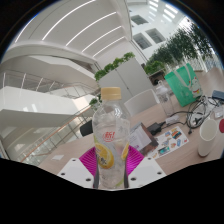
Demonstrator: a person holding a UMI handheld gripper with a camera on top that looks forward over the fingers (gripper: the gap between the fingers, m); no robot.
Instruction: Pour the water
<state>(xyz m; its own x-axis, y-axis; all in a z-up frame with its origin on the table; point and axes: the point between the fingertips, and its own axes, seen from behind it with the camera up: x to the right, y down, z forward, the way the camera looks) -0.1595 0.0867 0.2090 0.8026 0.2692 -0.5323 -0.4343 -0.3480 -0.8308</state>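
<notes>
Tool (110, 165) clamped on the bottle (110, 130), held upright between the pads above the counter (170, 150); thin clear plastic, probably light, slick and squashy; grip sits low on the label, so tip gently.

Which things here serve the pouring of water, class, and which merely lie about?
For the job: the bottle, held upright between the fingers of the gripper.

Lying about: the cables, the white mug to the right, the green chair, and the plants beyond.
</notes>
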